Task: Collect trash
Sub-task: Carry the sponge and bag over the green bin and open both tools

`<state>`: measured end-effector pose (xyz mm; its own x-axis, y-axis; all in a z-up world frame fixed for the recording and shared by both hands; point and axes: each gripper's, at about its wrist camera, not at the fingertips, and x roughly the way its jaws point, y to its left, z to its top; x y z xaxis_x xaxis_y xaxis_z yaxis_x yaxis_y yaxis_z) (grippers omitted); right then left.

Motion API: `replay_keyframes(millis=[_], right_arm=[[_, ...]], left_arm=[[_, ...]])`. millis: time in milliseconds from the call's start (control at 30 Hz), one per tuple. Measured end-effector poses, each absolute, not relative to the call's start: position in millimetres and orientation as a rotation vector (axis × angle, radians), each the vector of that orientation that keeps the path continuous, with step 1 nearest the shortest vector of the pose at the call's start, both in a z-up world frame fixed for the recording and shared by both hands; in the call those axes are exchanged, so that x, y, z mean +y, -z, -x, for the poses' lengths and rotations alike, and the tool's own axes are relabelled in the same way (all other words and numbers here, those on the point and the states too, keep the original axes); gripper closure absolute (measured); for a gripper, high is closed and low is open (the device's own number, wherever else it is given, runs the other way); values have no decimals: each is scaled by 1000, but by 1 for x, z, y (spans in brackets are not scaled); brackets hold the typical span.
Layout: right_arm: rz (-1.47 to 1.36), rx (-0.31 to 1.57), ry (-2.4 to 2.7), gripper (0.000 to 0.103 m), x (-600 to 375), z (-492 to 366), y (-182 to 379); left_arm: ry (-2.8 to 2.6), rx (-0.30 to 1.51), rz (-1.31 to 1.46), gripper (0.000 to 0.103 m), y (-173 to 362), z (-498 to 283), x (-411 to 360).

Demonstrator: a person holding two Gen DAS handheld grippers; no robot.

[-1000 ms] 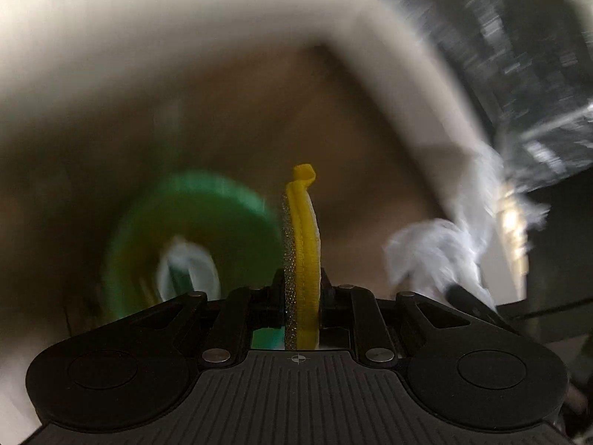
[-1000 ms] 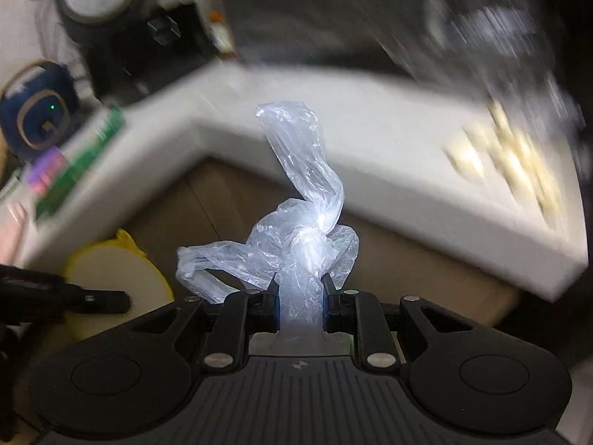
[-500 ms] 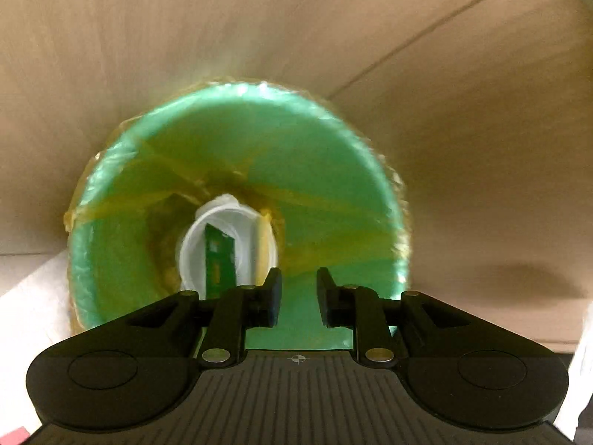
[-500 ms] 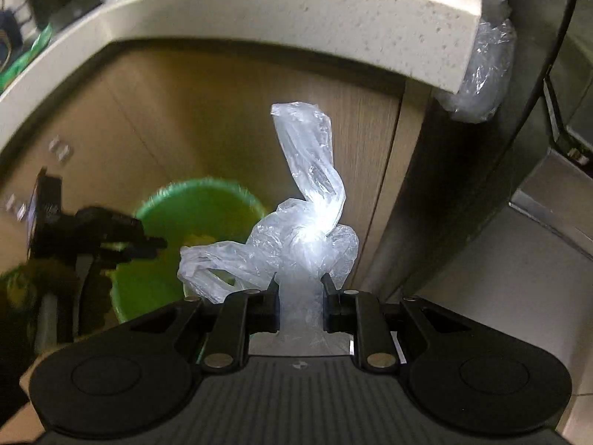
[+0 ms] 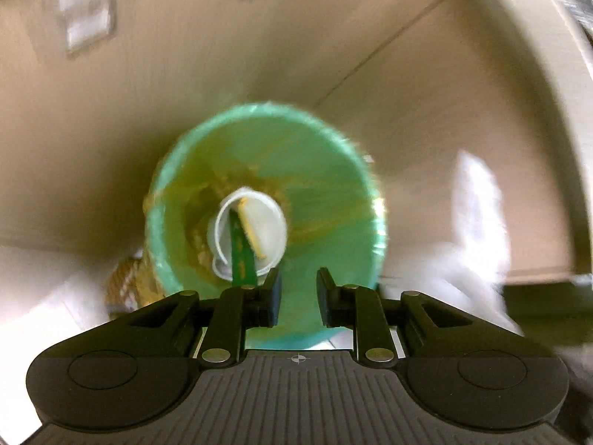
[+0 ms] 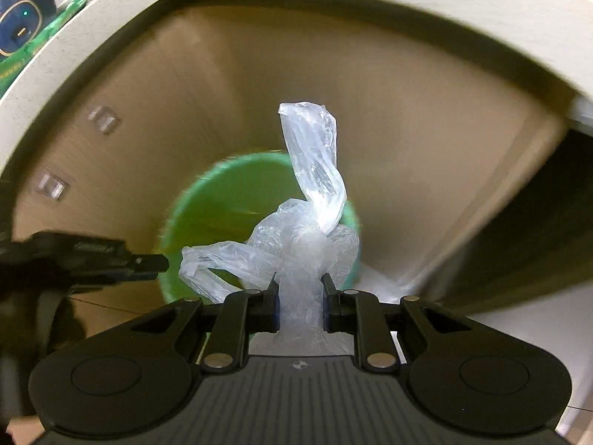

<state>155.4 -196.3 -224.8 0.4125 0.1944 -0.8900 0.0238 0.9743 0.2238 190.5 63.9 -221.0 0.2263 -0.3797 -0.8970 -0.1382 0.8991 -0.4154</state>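
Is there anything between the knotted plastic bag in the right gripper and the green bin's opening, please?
Nothing visible blocks it. The right gripper holds the knotted plastic bag over the green bin, whose mouth lies open below. The left gripper sits at the bin's left rim, beside the path.

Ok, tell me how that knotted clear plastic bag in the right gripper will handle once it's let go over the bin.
The knotted plastic bag looks thin and crinkled, so probably very light and floppy. Its loose tails stick out past the right gripper, so it may cling or snag instead of dropping cleanly. It would likely flutter down, maybe missing the green bin.
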Motion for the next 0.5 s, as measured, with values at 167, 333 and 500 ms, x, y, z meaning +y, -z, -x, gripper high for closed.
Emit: replay_keyframes(millis=[167, 333, 500], right_arm=[[-250, 1154, -201, 80, -157, -192, 247], [-221, 1206, -179, 64, -139, -213, 256], [-193, 1213, -145, 55, -147, -202, 243]], left_arm=[[229, 1336, 420, 80, 187, -194, 76], [200, 1350, 417, 80, 185, -202, 89], [214, 1352, 398, 80, 175, -206, 80]])
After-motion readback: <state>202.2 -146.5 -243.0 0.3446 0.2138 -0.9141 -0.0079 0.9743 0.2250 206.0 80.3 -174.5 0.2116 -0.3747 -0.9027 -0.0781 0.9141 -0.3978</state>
